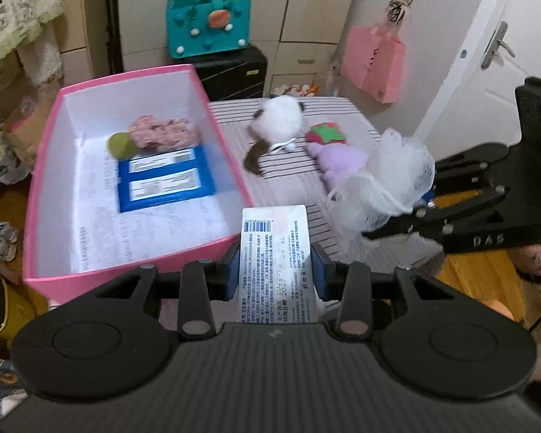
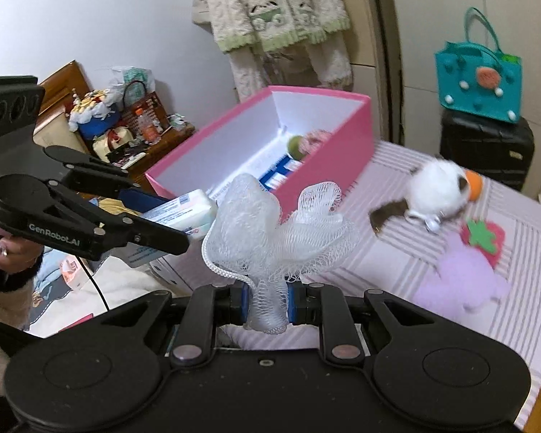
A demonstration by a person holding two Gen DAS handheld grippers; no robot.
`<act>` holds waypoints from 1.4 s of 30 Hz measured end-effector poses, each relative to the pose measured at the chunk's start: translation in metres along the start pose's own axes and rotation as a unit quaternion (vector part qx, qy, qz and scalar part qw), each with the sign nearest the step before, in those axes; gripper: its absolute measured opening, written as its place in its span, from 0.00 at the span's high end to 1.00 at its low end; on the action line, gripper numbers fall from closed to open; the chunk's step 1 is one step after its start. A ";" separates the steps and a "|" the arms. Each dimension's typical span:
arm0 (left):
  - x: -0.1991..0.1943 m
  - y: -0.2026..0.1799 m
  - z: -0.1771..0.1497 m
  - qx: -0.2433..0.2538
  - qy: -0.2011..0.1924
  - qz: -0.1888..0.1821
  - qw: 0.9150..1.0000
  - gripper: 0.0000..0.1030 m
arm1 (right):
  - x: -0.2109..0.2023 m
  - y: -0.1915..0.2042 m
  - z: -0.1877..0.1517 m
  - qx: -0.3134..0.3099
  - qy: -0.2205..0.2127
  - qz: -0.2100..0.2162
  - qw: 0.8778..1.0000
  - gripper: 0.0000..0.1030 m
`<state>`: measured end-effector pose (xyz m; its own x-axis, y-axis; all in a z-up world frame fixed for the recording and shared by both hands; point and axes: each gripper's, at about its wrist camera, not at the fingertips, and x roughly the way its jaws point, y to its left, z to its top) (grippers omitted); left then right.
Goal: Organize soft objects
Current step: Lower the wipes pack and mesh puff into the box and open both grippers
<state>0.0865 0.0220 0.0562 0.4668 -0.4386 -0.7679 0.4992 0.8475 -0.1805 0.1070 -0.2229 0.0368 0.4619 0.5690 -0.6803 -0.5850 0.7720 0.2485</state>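
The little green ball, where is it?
Left wrist view: the green ball sits inside the pink box, far end, touching the pink fluffy thing.

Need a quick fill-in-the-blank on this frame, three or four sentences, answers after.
1. The left claw is shut on a ____ pack.
2. The right claw is shut on a white mesh ____.
3. The green ball lies inside the ____ box.
4. The purple plush lies on the ____ cloth.

Answers: tissue; bath sponge; pink; striped
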 end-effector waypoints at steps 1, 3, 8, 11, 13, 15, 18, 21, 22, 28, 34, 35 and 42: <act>-0.004 0.005 0.003 0.003 0.001 0.001 1.000 0.62 | 0.002 0.002 0.006 -0.003 0.000 -0.001 1.000 0.78; -0.012 0.013 0.009 0.010 -0.004 0.009 1.000 0.62 | 0.007 0.007 0.019 -0.015 -0.004 0.001 1.000 0.78; -0.016 0.042 0.026 0.022 -0.021 0.048 0.998 0.62 | 0.021 0.018 0.052 -0.043 -0.026 0.010 0.999 0.78; -0.004 0.065 0.040 0.019 -0.017 0.074 0.997 0.62 | 0.036 0.021 0.073 -0.058 -0.036 0.022 0.997 0.78; 0.008 0.078 0.050 0.018 -0.009 0.088 0.996 0.62 | 0.049 0.022 0.086 -0.067 -0.038 0.025 0.997 0.78; 0.022 0.091 0.059 0.017 0.004 0.104 0.994 0.62 | 0.064 0.023 0.098 -0.080 -0.034 0.024 0.996 0.78; 0.045 0.108 0.074 0.013 0.023 0.125 0.992 0.62 | 0.091 0.023 0.114 -0.103 -0.022 0.008 0.994 0.77; 0.070 0.124 0.089 0.006 0.037 0.147 0.988 0.62 | 0.122 0.015 0.128 -0.112 0.010 -0.003 0.994 0.77; 0.077 0.130 0.094 -0.002 0.044 0.154 0.987 0.62 | 0.130 0.013 0.130 -0.114 0.020 -0.004 0.993 0.77; 0.104 0.165 0.113 -0.057 0.078 0.147 0.984 0.62 | 0.168 0.006 0.145 -0.140 0.071 -0.013 0.988 0.76; 0.118 0.173 0.124 -0.062 0.070 0.161 0.983 0.62 | 0.186 0.000 0.154 -0.156 0.100 -0.009 0.983 0.75; 0.120 0.173 0.125 -0.055 0.071 0.162 0.983 0.62 | 0.188 -0.001 0.155 -0.155 0.104 -0.008 0.982 0.75; 0.133 0.177 0.130 -0.065 0.061 0.185 0.979 0.60 | 0.213 -0.006 0.159 -0.146 0.141 0.014 0.979 0.69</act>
<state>0.3320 0.0750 0.0017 0.5027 -0.0629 -0.8622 0.2117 0.9759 0.0523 0.3152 -0.0612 0.0003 0.2645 0.4572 -0.8492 -0.7797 0.6196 0.0908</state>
